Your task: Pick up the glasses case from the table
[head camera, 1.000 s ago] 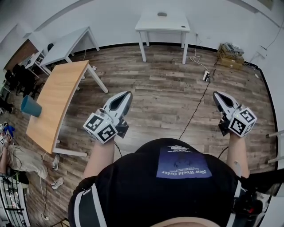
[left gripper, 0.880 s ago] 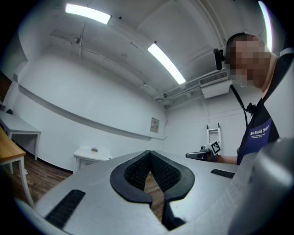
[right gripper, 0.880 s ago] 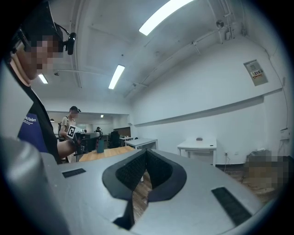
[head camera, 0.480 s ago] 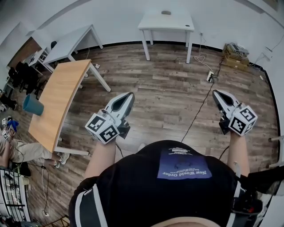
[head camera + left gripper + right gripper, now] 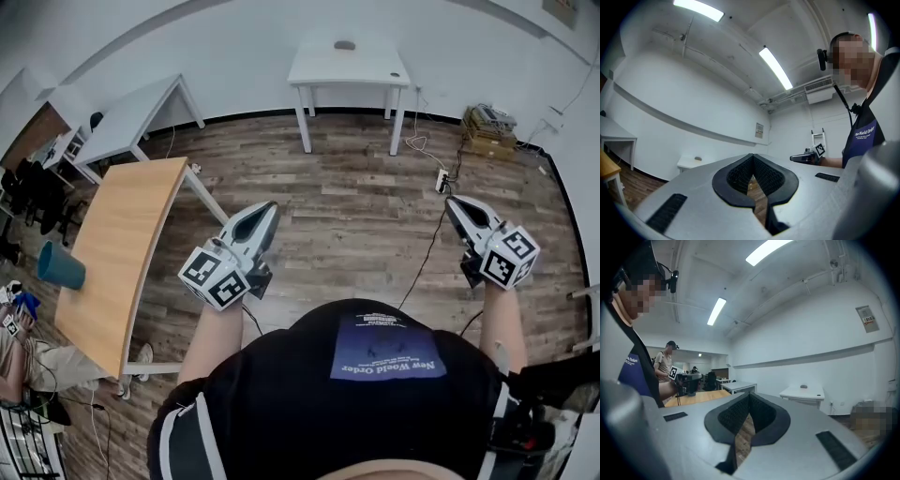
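A small grey glasses case (image 5: pixel 345 44) lies on the white table (image 5: pixel 375 67) against the far wall; it also shows as a tiny dark lump in the left gripper view (image 5: pixel 697 159) and the right gripper view (image 5: pixel 803 386). My left gripper (image 5: pixel 267 208) is held out over the wood floor, far short of that table, its jaws shut with nothing between them (image 5: pixel 752 157). At the right of the head view my right gripper (image 5: pixel 454 202) points the same way, also shut and empty (image 5: pixel 749 395).
A wooden table (image 5: pixel 122 244) with a teal cup (image 5: pixel 60 265) stands at the left, with a second white table (image 5: pixel 131 108) behind it. A power strip with a cable (image 5: pixel 441 180) lies on the floor at the right, near a crate (image 5: pixel 487 122). Other people are at the far left.
The floor and the wooden table have slid down and left in the head view as the person walks toward the far white table. Both grippers stay shut in the same pose.
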`<state>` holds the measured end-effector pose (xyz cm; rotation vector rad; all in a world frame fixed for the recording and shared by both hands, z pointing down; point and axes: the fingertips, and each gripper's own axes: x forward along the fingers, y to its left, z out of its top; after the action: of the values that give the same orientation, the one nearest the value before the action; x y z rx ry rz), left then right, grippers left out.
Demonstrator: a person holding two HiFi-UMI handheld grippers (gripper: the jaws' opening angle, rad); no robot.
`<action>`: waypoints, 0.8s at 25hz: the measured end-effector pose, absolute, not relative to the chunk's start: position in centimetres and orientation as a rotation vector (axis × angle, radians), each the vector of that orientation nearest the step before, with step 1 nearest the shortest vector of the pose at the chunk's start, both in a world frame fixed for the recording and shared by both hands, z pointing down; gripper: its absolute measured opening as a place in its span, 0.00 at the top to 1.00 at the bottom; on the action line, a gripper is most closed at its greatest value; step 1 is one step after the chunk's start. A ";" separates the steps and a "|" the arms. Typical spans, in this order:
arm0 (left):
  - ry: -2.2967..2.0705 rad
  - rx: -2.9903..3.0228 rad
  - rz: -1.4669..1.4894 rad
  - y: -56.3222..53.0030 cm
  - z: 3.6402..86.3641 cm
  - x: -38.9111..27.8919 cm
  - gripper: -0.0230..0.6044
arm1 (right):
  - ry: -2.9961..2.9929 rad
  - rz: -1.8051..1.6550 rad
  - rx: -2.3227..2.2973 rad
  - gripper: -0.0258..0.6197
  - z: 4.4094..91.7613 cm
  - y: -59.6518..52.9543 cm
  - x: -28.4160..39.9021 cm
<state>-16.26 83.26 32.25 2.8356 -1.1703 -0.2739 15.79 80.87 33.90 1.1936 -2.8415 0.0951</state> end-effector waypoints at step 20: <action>-1.189 2.804 -0.242 66.1 33.4 -24.3 0.97 | -2.883 0.158 1.135 0.96 34.6 62.8 7.0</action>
<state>-24.30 66.12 33.41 2.8035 -1.1893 -0.2419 7.04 62.76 34.56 1.1346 -2.8831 0.1582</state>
